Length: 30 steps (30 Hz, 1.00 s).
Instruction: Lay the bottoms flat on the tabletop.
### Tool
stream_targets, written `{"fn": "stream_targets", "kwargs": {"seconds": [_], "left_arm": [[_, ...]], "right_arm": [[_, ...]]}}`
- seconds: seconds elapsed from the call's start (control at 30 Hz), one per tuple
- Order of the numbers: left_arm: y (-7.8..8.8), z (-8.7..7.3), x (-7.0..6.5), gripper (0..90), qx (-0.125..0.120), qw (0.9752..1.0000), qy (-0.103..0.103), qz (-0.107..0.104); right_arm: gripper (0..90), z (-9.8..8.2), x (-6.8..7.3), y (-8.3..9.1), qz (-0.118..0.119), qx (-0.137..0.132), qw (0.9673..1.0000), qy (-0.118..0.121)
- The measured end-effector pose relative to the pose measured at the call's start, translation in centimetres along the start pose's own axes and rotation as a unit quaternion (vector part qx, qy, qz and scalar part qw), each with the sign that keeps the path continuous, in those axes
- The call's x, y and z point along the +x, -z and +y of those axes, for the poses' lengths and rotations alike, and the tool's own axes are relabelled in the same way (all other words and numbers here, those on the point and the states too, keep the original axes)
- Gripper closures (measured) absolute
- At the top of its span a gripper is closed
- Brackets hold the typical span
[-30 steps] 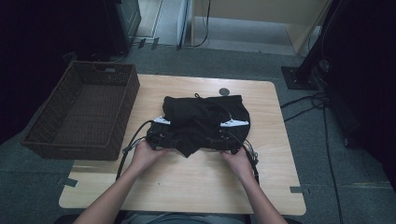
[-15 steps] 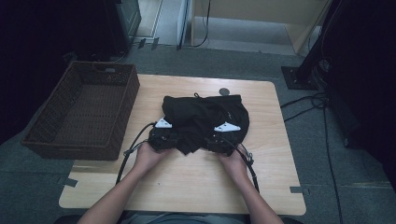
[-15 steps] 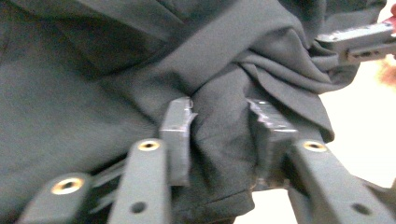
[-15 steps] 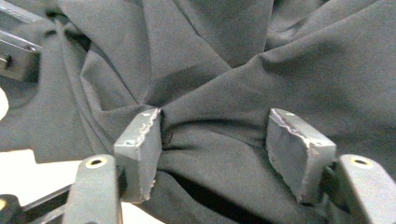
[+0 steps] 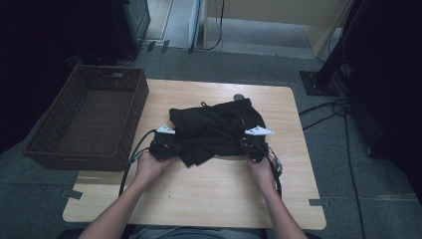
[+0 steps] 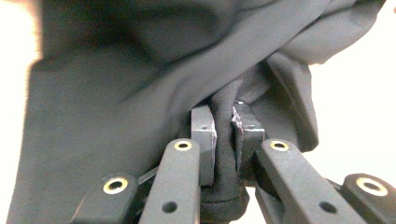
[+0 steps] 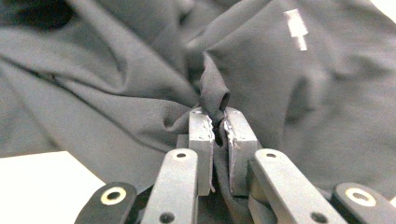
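Note:
A crumpled black garment point(image 5: 214, 129) lies on the middle of the wooden table point(image 5: 219, 194). My left gripper point(image 5: 169, 144) holds its near left edge and my right gripper point(image 5: 251, 144) its near right edge. Both sets of jaws have just been closing. In the left gripper view the pads point(image 6: 203, 130) pinch a thick fold of the black garment point(image 6: 116, 93). In the right gripper view the pads point(image 7: 238, 135) clamp a narrow fold of the garment point(image 7: 116, 93), which sticks up between them.
A dark wicker basket point(image 5: 50, 144) stands at the table's left edge, with nothing in it. A small dark round object point(image 5: 239, 97) lies on the table behind the garment. Cables point(image 5: 343, 119) run over the floor at the right.
Both grippers have closed on the garment's near edge. The hands have shifted slightly and the fabric's near edge has bunched up between them.

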<state>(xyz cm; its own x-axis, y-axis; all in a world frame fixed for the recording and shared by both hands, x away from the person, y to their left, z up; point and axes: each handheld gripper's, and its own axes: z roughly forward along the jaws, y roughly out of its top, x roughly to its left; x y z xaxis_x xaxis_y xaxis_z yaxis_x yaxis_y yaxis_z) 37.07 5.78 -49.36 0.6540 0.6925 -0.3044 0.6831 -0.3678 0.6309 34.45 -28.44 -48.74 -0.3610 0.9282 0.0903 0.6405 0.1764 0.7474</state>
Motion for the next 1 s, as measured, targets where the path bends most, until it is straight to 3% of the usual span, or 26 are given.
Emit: {"fn": "stream_targets", "kwargs": {"seconds": [0.1, 0.23, 0.33, 0.4, 0.5, 0.6, 0.77, 0.9, 1.0], "left_arm": [[0.9, -0.1, 0.2, 82.6, -0.003, 0.9998, 0.019, -0.004], [1.8, -0.9, -0.4, 82.5, 0.010, 0.9996, 0.024, -0.013], [2.2, -1.7, -1.4, 81.7, 0.024, 0.9991, 0.020, -0.029], [2.6, -2.1, -2.2, 78.8, 0.033, 0.9987, 0.011, -0.036], [3.6, -2.5, -2.9, 75.8, 0.014, 0.9986, 0.008, -0.051], [4.4, -2.8, -3.1, 66.0, 0.002, 0.9984, 0.013, -0.056], [5.0, -2.7, -3.0, 57.6, -0.026, 0.9982, 0.018, -0.051], [5.7, -2.5, -3.1, 51.2, -0.039, 0.9989, 0.009, -0.026], [6.3, -2.3, -3.2, 47.3, -0.058, 0.9981, 0.010, -0.019]], "right_arm": [[84.1, 0.2, -2.0, 1.5, -0.013, -0.018, 0.9994, -0.027], [84.0, -0.2, -4.2, 2.8, -0.017, -0.024, 0.9978, -0.060], [81.8, -0.4, -4.8, 2.9, -0.007, -0.018, 0.9972, -0.072], [72.7, -0.4, -4.5, 3.0, 0.005, -0.017, 0.9972, -0.072], [62.6, 0.1, -3.5, 3.7, 0.039, -0.039, 0.9963, -0.066], [52.7, 1.0, -1.7, 4.0, 0.072, -0.053, 0.9946, -0.053], [42.4, 1.7, 1.7, 2.0, 0.126, -0.030, 0.9912, -0.030], [33.8, 2.1, 3.9, -0.2, 0.135, 0.007, 0.9909, 0.001], [30.2, 2.7, 5.1, -1.7, 0.133, 0.015, 0.9909, 0.014]]}}
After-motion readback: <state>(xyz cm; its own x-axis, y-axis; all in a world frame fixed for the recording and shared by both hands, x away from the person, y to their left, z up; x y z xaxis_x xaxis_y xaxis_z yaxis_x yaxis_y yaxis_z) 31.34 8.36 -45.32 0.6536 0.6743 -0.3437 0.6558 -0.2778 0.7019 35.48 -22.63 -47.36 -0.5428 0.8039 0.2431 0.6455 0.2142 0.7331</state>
